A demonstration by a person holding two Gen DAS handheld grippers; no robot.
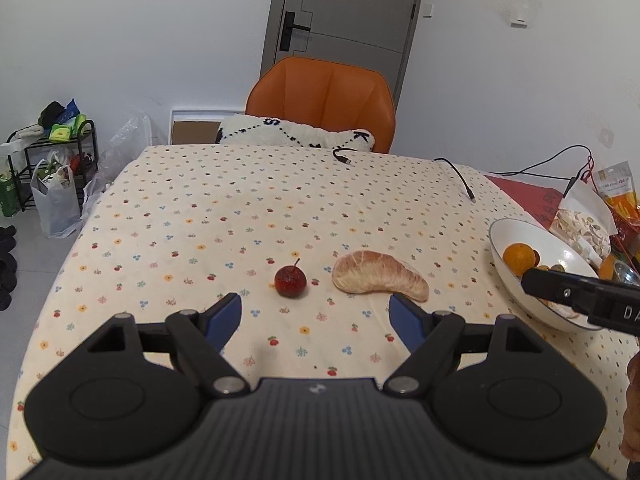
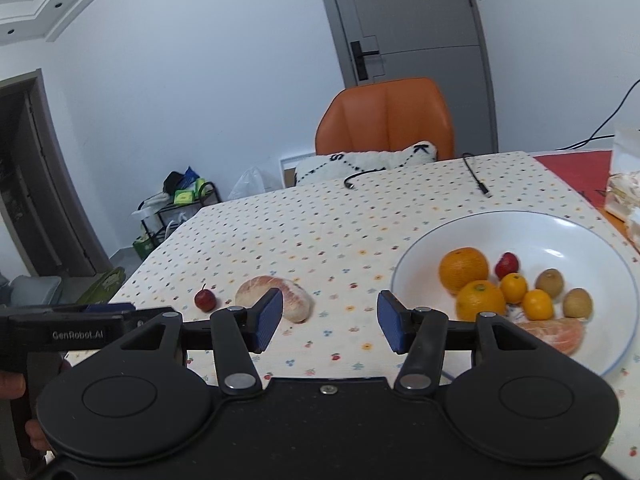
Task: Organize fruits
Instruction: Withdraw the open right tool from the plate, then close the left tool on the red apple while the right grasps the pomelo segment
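A small red fruit with a stem and a peeled pomelo segment lie on the spotted tablecloth, just ahead of my open, empty left gripper. They also show in the right wrist view, the red fruit and the pomelo segment. My right gripper is open and empty, between the pomelo segment and a white bowl. The bowl holds oranges, small citrus, two kiwis, a red fruit and a citrus segment. The bowl sits at the right in the left wrist view.
An orange chair with a white cushion stands at the table's far edge. Two black cables lie on the far part of the cloth. Snack bags and a red mat lie right of the bowl. A rack with bags stands left on the floor.
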